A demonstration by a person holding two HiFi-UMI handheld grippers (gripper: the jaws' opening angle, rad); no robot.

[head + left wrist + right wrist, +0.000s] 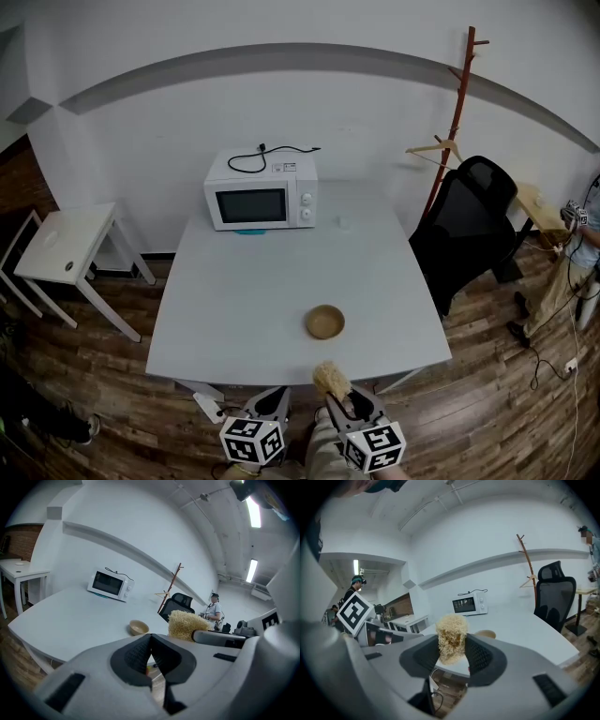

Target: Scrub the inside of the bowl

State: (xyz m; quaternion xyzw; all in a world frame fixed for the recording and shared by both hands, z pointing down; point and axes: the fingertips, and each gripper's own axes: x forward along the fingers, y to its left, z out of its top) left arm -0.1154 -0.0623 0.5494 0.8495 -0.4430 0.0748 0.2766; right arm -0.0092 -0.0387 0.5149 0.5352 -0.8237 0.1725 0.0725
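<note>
My right gripper [452, 651] pinches a soft, springy scrubber [451, 637]. My left gripper [150, 644] has its jaws pressed together on nothing. The bowl [325, 322] sits near the table's [244, 291] front edge, right of middle. It looks light and likely to skid, so I'd pin its rim. The microwave [262, 198] at the back edge is well clear.

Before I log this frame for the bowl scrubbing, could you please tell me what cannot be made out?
Inside of the bowl: too small in the head view to tell clean from dirty.
The bowl, right gripper view: mostly hidden behind the loofah scrubber held by the right gripper.
Small pale object beside the microwave, head view: too small to identify.
</note>
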